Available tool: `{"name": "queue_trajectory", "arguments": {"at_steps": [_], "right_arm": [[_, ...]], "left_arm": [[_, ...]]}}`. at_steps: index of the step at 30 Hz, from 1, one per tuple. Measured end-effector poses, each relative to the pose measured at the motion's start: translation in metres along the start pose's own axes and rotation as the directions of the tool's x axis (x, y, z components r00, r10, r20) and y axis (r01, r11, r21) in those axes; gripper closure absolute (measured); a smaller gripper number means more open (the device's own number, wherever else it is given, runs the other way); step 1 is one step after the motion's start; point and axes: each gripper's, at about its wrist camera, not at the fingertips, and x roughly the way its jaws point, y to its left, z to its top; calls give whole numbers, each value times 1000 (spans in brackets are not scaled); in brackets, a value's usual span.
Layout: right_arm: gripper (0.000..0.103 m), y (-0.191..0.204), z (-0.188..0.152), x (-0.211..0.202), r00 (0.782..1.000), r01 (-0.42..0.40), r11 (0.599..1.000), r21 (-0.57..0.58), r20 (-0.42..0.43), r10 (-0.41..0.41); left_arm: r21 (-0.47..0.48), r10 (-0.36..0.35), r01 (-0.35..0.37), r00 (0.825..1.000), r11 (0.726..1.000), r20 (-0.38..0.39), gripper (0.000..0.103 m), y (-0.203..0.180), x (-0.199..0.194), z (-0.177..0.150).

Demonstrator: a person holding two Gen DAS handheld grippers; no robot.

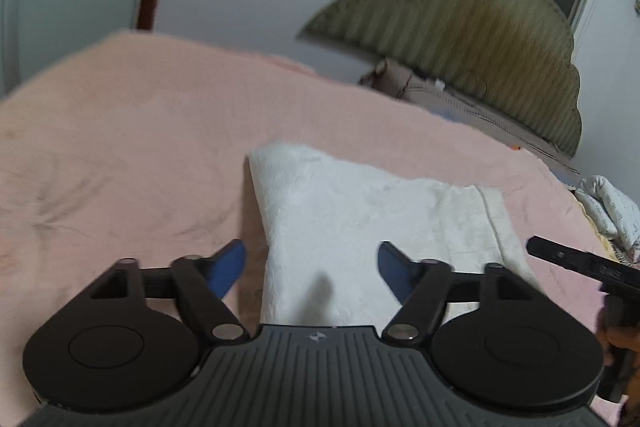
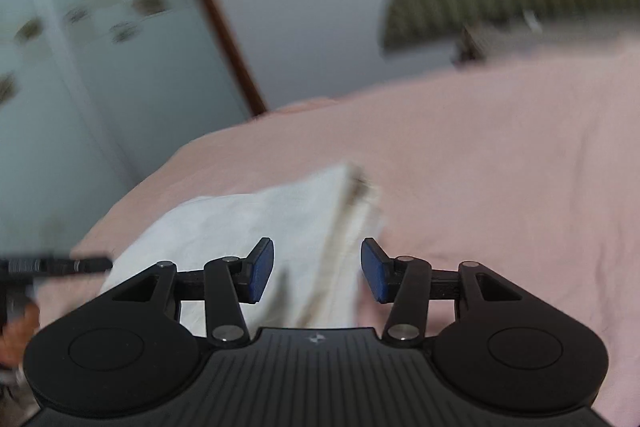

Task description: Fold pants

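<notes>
The white pants lie folded into a flat packet on the pink bedspread. My left gripper hangs just above their near end, jaws wide apart, blue pads free of the cloth. In the right wrist view the same white pants show their layered edge toward the right. My right gripper is open over that edge, with nothing pressed between its blue pads. The right gripper's black body and the hand holding it appear at the right edge of the left wrist view.
Pink bedspread stretches all around the pants. A padded olive headboard stands at the back right with a grey pillow below it. A patterned white cloth lies at the bed's right edge. A pale wardrobe stands at the left.
</notes>
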Motion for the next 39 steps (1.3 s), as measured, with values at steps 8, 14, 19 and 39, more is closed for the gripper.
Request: {"name": "queue_trajectory", "arguments": {"at_steps": [8, 14, 19, 39], "right_arm": [[51, 30, -25, 12, 954, 283, 939, -197, -46, -298], [51, 22, -29, -40, 983, 158, 987, 42, 91, -161], [51, -10, -41, -47, 990, -129, 926, 356, 94, 102], [93, -45, -70, -14, 994, -102, 835, 540, 85, 67]], "left_arm": [[273, 212, -206, 977, 940, 7, 25, -44, -3, -33], [334, 208, -250, 965, 909, 157, 21, -72, -39, -50], [459, 150, -205, 977, 864, 154, 20, -105, -32, -64], [511, 83, -122, 992, 851, 98, 22, -134, -12, -89]]}}
